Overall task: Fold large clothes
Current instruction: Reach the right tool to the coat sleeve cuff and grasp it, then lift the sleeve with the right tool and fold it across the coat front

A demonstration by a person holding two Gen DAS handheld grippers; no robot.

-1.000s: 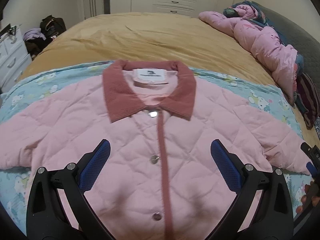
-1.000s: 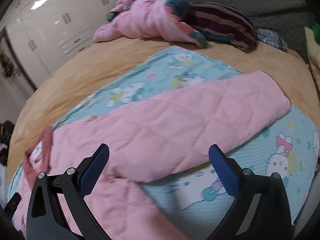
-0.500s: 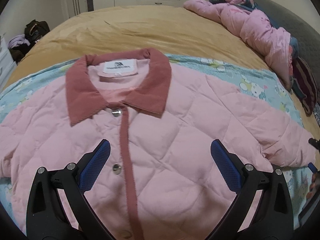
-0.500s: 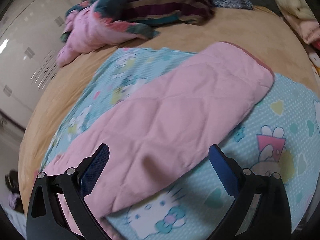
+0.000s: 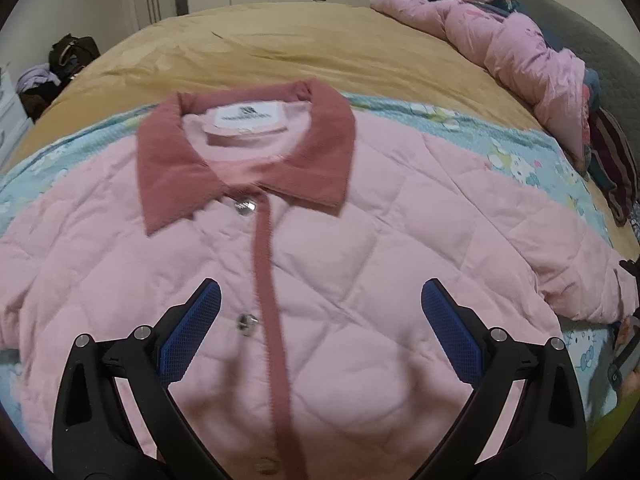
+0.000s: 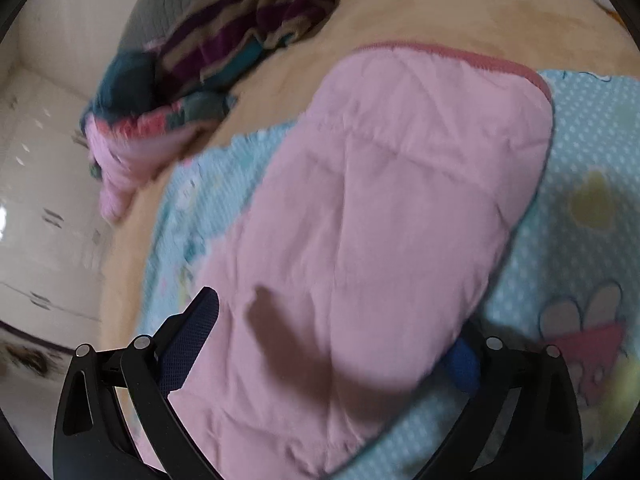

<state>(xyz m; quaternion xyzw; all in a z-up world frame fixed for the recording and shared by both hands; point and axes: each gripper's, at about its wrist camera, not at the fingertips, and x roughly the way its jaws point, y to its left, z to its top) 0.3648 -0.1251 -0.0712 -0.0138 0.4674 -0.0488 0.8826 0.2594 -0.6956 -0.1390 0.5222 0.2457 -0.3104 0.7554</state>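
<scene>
A pink quilted jacket (image 5: 320,264) lies face up and buttoned on the bed, its dark pink collar (image 5: 240,152) at the far side. My left gripper (image 5: 320,320) hovers open over the jacket's front, astride the button strip, holding nothing. In the right wrist view the jacket's sleeve (image 6: 400,200) runs away to a cuff with dark pink trim (image 6: 460,56). My right gripper (image 6: 332,344) straddles that sleeve and its jaws are closing. One blue pad (image 6: 188,340) is beside the sleeve. The other pad (image 6: 462,364) is tucked under the sleeve's edge, partly hidden.
The jacket rests on a light blue cartoon blanket (image 5: 520,160) over a tan bedspread (image 5: 280,40). A pink padded garment (image 5: 520,40) and a striped one (image 6: 248,28) are heaped at the headboard side. Bags (image 5: 68,52) sit on the floor at left; white wardrobes stand behind.
My right gripper rolled and sank along the sleeve; the sleeve now lies between its jaws, one finger under the edge. The left gripper dropped slightly closer to the jacket front.
</scene>
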